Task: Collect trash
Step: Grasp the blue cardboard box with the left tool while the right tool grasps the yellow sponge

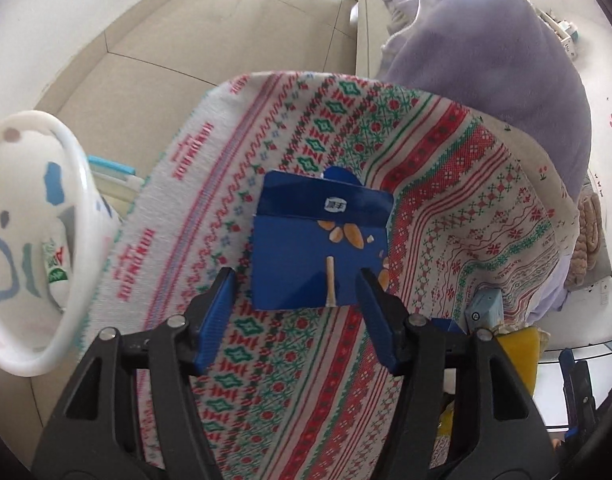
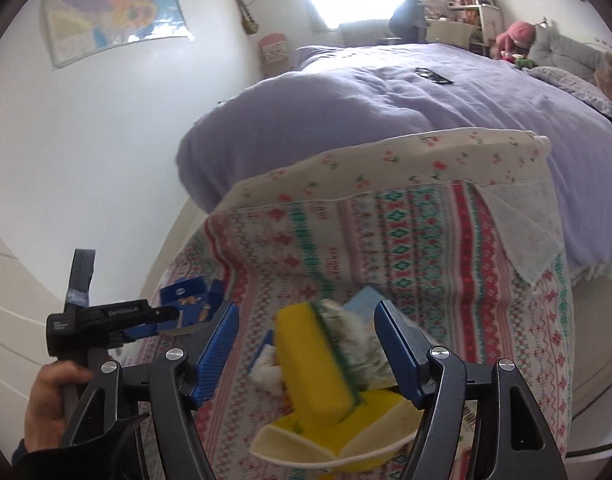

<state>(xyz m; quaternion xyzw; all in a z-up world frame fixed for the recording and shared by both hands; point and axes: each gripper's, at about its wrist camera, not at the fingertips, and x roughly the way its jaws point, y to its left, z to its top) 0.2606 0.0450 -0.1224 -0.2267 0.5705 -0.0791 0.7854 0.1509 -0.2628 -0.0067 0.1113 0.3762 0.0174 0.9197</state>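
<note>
Left claw [image 1: 294, 280] open, blue box [image 1: 319, 240] w/ nut print, flap up

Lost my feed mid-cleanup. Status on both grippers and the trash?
Left gripper open, lined up on blue carton. Right gripper open over yellow sponge. White bin left of the table. Nothing blocking.

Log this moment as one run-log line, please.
left tongs: open, blue carton ahead | right tongs: open over yellow sponge | bin: left

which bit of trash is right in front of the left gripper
The dark blue carton, standing on the patterned cloth just beyond the open left gripper. The light blue carton and yellow sponge lie off to its right.
</note>
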